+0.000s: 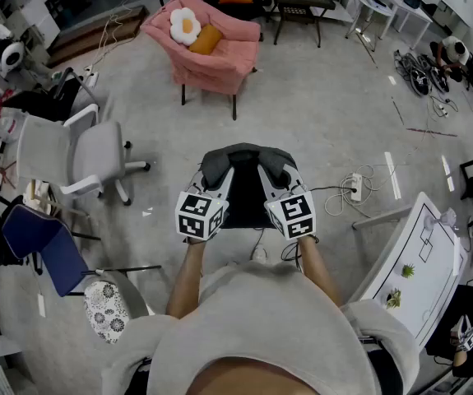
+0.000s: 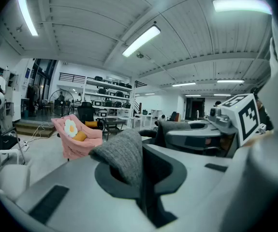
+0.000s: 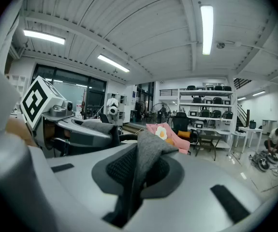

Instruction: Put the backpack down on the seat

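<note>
Jaws of the left gripper [image 2: 139, 178] closed on a fold of grey woven strap [image 2: 124, 153]; jaws of the right gripper [image 3: 133, 178] likewise closed on a second grey fold [image 3: 147, 153]. Both folds belong to the dark grey fabric backpack [image 1: 246, 197], which hangs between the two grippers in front of the person's body, above the pale concrete floor [image 1: 318, 105] and touching no seat.

Progress: the pick-up is complete; the carry and the set-down are not yet done.

The pink upholstered armchair [image 1: 220, 60] lies straight ahead, well apart, and is judged the likely seat. A white flower-shaped cushion [image 1: 185, 25] and an orange cushion [image 1: 206, 39] occupy its back corner, leaving the front of the seat free.

Open room: the floor between backpack and armchair is bare. A grey swivel office chair [image 1: 96, 155] stands to the left, and a white bench [image 1: 425, 253] and a cabled power strip [image 1: 355, 188] to the right, all beside the direct path.
</note>
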Motion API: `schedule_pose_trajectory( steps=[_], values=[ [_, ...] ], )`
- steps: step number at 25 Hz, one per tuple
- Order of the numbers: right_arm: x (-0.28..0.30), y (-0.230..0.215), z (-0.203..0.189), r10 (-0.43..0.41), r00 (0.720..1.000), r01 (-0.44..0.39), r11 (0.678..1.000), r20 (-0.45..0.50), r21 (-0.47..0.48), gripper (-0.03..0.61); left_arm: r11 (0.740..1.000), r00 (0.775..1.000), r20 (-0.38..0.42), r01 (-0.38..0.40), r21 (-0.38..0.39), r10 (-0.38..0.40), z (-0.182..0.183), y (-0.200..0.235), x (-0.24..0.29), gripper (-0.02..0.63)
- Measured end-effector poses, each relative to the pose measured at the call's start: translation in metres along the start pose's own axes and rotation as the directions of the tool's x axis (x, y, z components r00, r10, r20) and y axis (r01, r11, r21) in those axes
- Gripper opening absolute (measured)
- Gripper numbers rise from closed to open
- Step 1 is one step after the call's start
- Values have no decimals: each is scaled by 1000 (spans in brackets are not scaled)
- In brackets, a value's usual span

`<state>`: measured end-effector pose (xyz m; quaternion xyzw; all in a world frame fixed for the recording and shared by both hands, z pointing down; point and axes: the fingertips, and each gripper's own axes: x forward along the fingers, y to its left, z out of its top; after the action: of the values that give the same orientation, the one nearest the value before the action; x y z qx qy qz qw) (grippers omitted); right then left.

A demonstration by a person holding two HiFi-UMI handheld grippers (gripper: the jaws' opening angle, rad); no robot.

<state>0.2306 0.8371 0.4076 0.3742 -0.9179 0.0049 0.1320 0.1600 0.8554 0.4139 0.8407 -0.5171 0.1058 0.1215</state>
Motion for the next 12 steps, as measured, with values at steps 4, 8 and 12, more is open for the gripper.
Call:
schedule_pose_trajectory(
  steps=[4,8,12],
  values=[
    [8,-5,-5,4,1000,-4,1000,-9,6,28,1000,1000,-11,-2,-5,2,-3,5,9,31],
    [13,-14,-10,10,1000,-9,1000,-16,16,28,1000,1000,-19,-5,-7,5,-4,7,21,31],
    [22,-28,-12,16,1000,-16,1000,-11,21,28,1000,1000,-21,-12,-14,11,-1,10,36,31]
  ],
)
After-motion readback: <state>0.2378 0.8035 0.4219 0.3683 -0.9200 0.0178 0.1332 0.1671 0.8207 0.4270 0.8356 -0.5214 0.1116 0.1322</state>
